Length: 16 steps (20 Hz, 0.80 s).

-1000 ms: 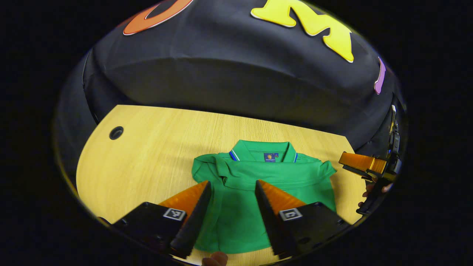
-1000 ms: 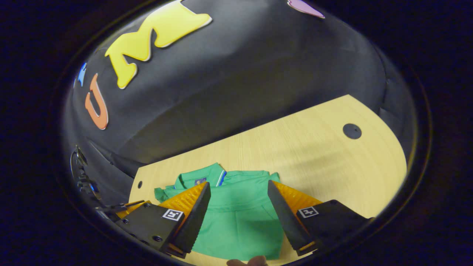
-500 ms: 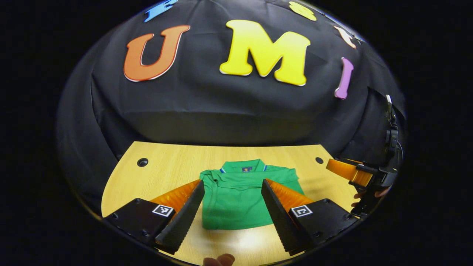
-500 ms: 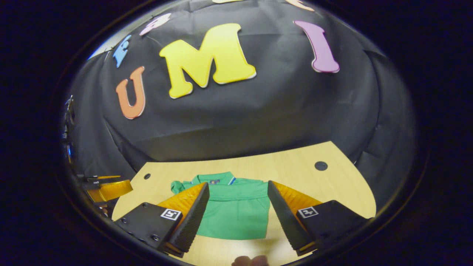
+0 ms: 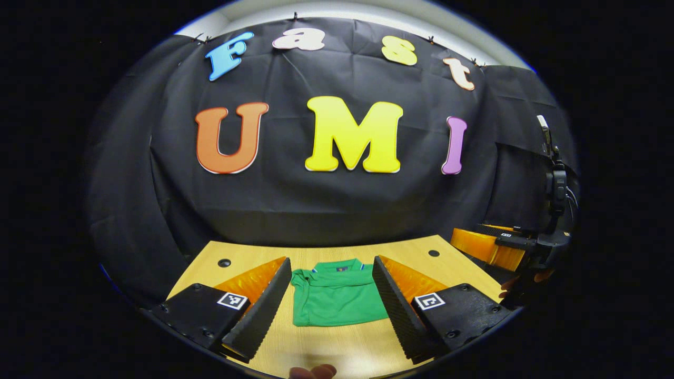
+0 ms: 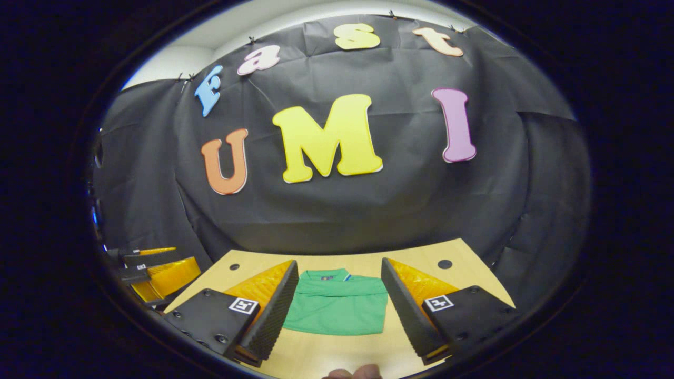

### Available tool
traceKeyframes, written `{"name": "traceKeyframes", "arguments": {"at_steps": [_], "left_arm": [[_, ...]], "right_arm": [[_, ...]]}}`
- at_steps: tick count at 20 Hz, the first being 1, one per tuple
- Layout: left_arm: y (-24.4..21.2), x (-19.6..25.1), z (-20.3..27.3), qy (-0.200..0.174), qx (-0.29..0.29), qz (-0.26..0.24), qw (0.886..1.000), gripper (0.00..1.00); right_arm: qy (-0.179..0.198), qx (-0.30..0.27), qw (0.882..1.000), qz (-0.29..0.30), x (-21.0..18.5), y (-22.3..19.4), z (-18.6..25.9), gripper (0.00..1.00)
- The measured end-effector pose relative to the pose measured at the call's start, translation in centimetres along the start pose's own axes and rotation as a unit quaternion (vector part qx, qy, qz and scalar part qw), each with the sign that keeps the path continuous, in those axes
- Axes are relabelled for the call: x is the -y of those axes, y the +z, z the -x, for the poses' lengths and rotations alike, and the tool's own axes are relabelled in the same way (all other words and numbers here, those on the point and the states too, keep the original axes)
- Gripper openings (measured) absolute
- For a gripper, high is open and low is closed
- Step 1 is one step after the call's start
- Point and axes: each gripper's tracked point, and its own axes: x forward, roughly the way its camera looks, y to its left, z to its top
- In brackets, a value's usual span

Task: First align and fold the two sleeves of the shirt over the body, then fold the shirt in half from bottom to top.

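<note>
The green shirt (image 5: 337, 297) lies flat on the wooden surface (image 5: 326, 347), folded into a compact rectangle with its collar on the side toward the booth's black cloth wall (image 5: 326, 205) and its lower folded edge on the near side. In the left gripper view the left tongs (image 5: 331, 300) hang above the near part of the surface with their 2 fingers spread wide, the shirt showing in the gap between them, and nothing is held. In the right gripper view the right tongs (image 6: 339, 305) stand equally wide apart and empty, the shirt (image 6: 337, 308) again framed between the fingers and apart from both. Neither pair touches the cloth. From the left gripper view the right tongs (image 5: 487, 246) also appear to the right of the shirt, beyond the surface's edge, gripped by a hand (image 5: 518, 284). From the right gripper view the left tongs (image 6: 158, 271) appear to the left of the shirt, off the surface's corner. 2 small dark round holes (image 5: 224, 262) sit in the surface on either side of the shirt's collar end, near the wall. A fingertip (image 5: 313, 371) peeks in at the bottom edge, nearer than the shirt.
</note>
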Motion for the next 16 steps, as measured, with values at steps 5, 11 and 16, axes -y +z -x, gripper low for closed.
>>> {"name": "traceKeyframes", "arguments": {"at_steps": [5, 11, 16], "left_arm": [[1.9, 0.0, 2.1, 0.003, 0.043, 0.004, 0.999, 0.99], [3.2, -0.3, 3.4, 0.010, 0.068, 0.011, 0.998, 0.98], [3.7, -0.6, 3.3, 0.018, 0.076, 0.014, 0.997, 0.98]], "right_arm": [[-0.014, 0.051, 0.998, 0.043, -1.4, 1.9, 4.4, 0.98], [-0.034, 0.097, 0.993, 0.063, -1.5, 3.1, 7.1, 0.98], [-0.034, 0.097, 0.993, 0.060, -1.1, 3.3, 7.5, 0.98]]}}
